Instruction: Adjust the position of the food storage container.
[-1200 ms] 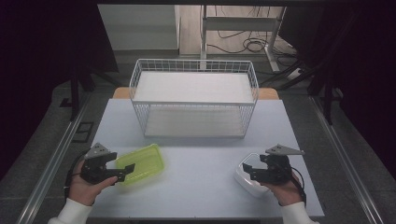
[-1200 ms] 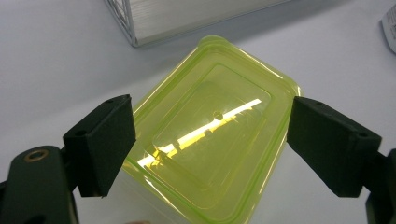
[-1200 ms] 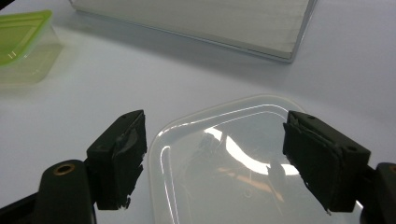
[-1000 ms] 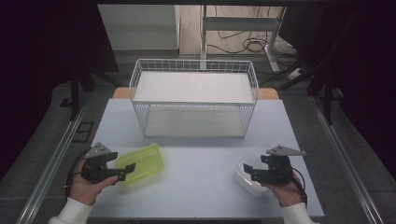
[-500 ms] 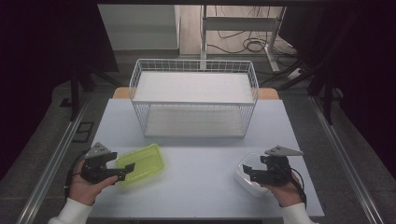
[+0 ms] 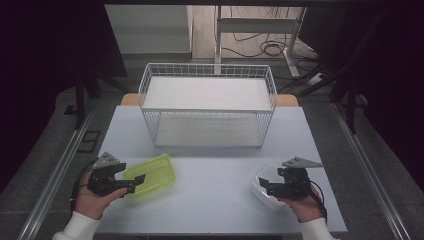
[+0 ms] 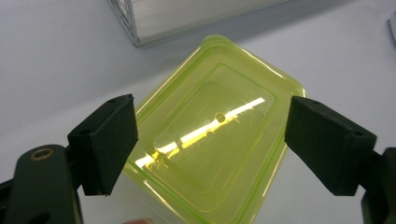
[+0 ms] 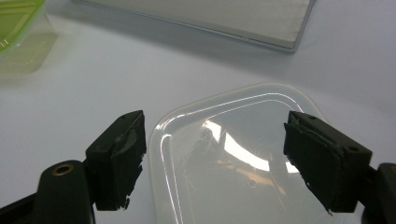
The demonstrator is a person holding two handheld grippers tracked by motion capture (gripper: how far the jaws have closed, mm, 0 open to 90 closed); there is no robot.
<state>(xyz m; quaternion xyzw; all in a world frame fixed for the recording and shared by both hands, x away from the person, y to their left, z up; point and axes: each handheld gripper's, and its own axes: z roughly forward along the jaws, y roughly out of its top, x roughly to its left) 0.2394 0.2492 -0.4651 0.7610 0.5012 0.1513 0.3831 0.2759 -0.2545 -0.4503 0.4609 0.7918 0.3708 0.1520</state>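
We hover both grippers, fingers spread, over the green box (image 6: pixel 151 174) and white box (image 6: pixel 263 185) to straddle each for pickup.

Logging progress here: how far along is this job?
Done: nothing; both boxes sit on the table, the basket holding neither. In hand: left gripper open over the green box, right gripper open over the white box. Left: gripping, lifting.

Pale table (image 6: pixel 210 170), wire basket (image 6: pixel 207 105), green container (image 6: pixel 152 175), white container (image 6: pixel 265 187)
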